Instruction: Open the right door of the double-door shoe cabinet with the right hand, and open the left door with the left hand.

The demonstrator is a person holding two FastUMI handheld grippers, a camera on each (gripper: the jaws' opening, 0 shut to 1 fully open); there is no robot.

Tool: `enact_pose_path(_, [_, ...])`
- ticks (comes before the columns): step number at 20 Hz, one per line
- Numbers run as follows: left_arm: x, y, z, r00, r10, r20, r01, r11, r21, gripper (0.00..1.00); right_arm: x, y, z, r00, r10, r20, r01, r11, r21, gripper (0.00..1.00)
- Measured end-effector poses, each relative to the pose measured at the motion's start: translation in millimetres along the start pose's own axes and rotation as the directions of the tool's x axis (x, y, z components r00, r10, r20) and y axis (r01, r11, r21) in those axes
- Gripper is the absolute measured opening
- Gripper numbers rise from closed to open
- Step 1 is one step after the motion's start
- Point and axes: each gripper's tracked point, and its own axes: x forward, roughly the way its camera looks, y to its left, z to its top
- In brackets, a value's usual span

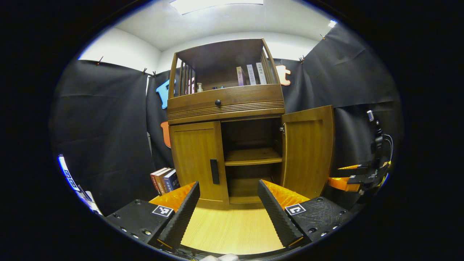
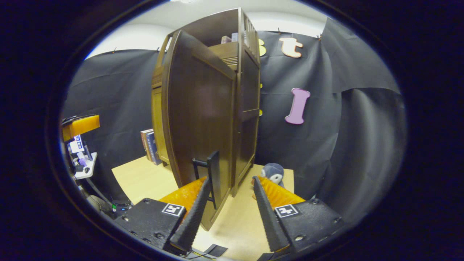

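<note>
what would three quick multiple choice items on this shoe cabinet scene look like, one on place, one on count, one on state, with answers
1. Where do the books on the floor stand?
A. left of the cabinet
B. inside the lower compartment
C. on top of the cabinet

2. How many knobs does the drawer carry?
A. none
B. one
C. three

3. How do the doors stand?
A. both shut
B. both open
C. right door open, left door shut

Answers:
1 A, they lean by the cabinet's left side in the left gripper view.
2 B, a single dark knob sits mid-drawer.
3 C, the right door swings out and bares the shelf, while the left door lies flush.
</note>
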Motion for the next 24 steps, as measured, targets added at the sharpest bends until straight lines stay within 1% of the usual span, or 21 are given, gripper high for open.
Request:
enact_pose_path(3, [15, 13, 4, 1.000, 0.001, 0.019, -0.001, 1.000, 0.008, 0.96, -29, -5, 20, 0.996, -0.078, 0.048, 0.076, 0.996, 0.040, 1.00])
enact_pose_path(6, [34, 27, 7, 0.999, -0.022, 0.040, 0.021, 1.000, 0.015, 0.96, -53, 10, 47, 0.983, -0.151, 0.106, 0.144, 0.987, 0.076, 1.00])
enact_pose_path(7, [41, 32, 7, 0.998, -0.034, 0.044, 0.033, 0.999, 0.012, 1.00, -58, 19, 55, 0.977, -0.179, 0.119, 0.170, 0.982, 0.088, 1.00])
enact_pose_path(8, [47, 38, 7, 0.998, -0.047, 0.047, 0.047, 0.999, 0.004, 0.96, -63, 30, 62, 0.969, -0.208, 0.131, 0.195, 0.975, 0.103, 1.00])
enact_pose_path(9, [55, 46, 6, 0.997, -0.061, 0.042, 0.061, 0.998, -0.006, 1.00, -63, 44, 69, 0.963, -0.229, 0.140, 0.213, 0.970, 0.118, 1.00])
enact_pose_path(10, [62, 54, 3, 0.997, -0.068, 0.031, 0.068, 0.998, -0.011, 0.96, -62, 57, 74, 0.956, -0.255, 0.143, 0.237, 0.963, 0.130, 1.00])
enact_pose_path(12, [77, 68, 5, 0.994, -0.094, 0.047, 0.094, 0.996, -0.004, 0.96, -58, 86, 82, 0.942, -0.294, 0.164, 0.273, 0.952, 0.141, 1.00])
enact_pose_path(14, [94, 77, -1, 0.990, -0.133, 0.049, 0.134, 0.991, -0.006, 0.96, -49, 114, 82, 0.928, -0.333, 0.167, 0.310, 0.939, 0.153, 1.00])
enact_pose_path(16, [115, 83, -8, 0.983, -0.176, 0.053, 0.177, 0.984, -0.014, 0.96, -38, 143, 80, 0.921, -0.354, 0.164, 0.330, 0.931, 0.158, 1.00])
enact_pose_path(19, [149, 84, -25, 0.971, -0.236, 0.040, 0.237, 0.971, -0.029, 0.96, -24, 176, 75, 0.910, -0.389, 0.141, 0.367, 0.917, 0.158, 1.00])
enact_pose_path(22, [190, 75, -41, 0.959, -0.278, 0.045, 0.280, 0.959, -0.040, 0.96, -19, 195, 68, 0.900, -0.422, 0.106, 0.407, 0.902, 0.143, 1.00])
enact_pose_path(24, [218, 72, -50, 0.961, -0.273, 0.049, 0.275, 0.960, -0.053, 0.96, -19, 198, 66, 0.886, -0.456, 0.087, 0.446, 0.888, 0.112, 1.00])
